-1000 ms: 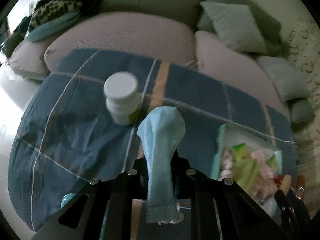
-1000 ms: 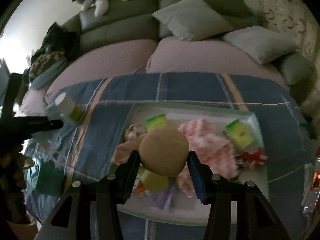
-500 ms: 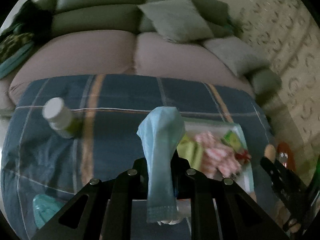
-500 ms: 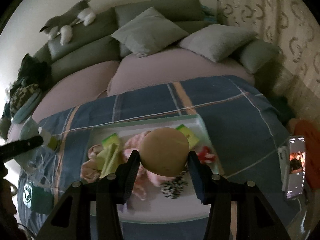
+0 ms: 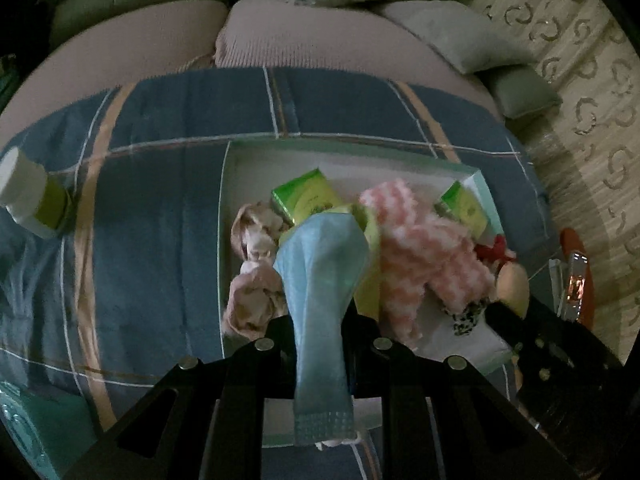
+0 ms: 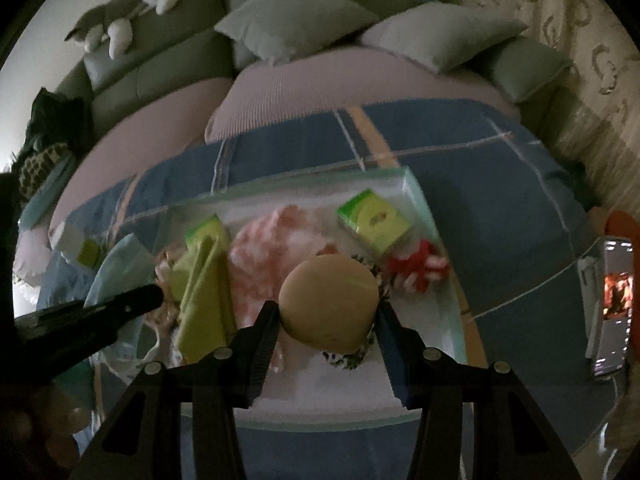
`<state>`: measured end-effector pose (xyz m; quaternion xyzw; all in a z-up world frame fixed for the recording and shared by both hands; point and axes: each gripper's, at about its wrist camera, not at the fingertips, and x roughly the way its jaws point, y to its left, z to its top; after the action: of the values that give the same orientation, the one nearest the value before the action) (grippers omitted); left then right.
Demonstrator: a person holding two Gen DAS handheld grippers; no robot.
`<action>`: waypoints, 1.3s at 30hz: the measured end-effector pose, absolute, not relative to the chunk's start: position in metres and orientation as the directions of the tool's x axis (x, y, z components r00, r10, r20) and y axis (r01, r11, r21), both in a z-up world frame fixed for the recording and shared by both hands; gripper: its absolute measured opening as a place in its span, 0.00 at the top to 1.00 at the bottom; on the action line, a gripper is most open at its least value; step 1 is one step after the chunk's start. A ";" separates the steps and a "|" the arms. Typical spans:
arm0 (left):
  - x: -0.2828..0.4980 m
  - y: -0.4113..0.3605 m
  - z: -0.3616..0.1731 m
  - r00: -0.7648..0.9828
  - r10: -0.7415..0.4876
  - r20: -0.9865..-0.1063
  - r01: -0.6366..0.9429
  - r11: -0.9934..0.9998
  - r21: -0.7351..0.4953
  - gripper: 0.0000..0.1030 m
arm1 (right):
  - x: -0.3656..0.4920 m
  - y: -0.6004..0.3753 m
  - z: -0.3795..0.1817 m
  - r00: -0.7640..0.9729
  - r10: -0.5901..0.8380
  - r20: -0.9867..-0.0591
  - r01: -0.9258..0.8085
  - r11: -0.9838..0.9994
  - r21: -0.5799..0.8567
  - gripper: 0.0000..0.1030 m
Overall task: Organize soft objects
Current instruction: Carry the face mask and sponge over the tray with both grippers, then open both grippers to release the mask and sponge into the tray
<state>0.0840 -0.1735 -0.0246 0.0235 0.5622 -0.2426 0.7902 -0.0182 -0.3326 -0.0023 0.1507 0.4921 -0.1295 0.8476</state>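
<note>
The left gripper (image 5: 320,320) was clamped on a light blue cloth (image 5: 322,280) above the tray's (image 5: 224,208) left edge; the right gripper (image 6: 326,316) pinched a tan ball (image 6: 329,302) (2 pads touching) over its middle.

A shallow pale-green rectangular tray (image 5: 460,164) lies on the blue checked cloth (image 5: 160,208); a white-capped plastic bottle (image 5: 30,196) stands near the cloth's left edge, a phone (image 6: 612,304) near its right edge.

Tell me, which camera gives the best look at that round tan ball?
The right wrist view: the tan ball sits large and central, clamped in the right gripper. The left wrist view catches only a small sliver of it at the right edge.
</note>
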 end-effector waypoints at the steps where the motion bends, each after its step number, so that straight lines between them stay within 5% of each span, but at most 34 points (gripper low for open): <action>1: 0.085 -0.173 -0.027 0.244 -0.354 -0.903 0.407 0.882 -0.236 0.84 | -0.018 -0.329 -0.007 0.471 -0.062 -0.880 0.359 0.925 0.127 0.50; 8: 0.080 -0.173 -0.032 0.213 -0.361 -0.908 0.405 0.878 -0.254 0.80 | -0.019 -0.316 -0.023 0.426 -0.046 -0.904 0.332 0.937 0.108 0.49; 13: 0.076 -0.170 -0.028 0.209 -0.384 -0.899 0.402 0.872 -0.279 0.52 | -0.020 -0.313 -0.024 0.416 -0.052 -0.908 0.330 0.939 0.097 0.49; 18: 0.075 -0.163 -0.031 0.195 -0.384 -0.903 0.379 0.878 -0.292 0.48 | -0.019 -0.311 -0.025 0.410 -0.053 -0.911 0.323 0.942 0.090 0.49; 20: 0.074 -0.159 -0.029 0.197 -0.392 -0.899 0.370 0.879 -0.302 0.39 | -0.019 -0.310 -0.025 0.409 -0.051 -0.911 0.322 0.942 0.092 0.48; 39: 0.061 -0.142 -0.014 0.267 -0.412 -0.871 0.363 0.880 -0.306 0.20 | -0.023 -0.310 -0.028 0.406 -0.059 -0.912 0.333 0.939 0.088 0.26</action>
<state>0.0610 -0.1425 -0.0139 -0.0224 0.5545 -0.2435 0.7955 -0.0227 -0.3097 -0.0278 0.1290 0.5321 -0.1182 0.8284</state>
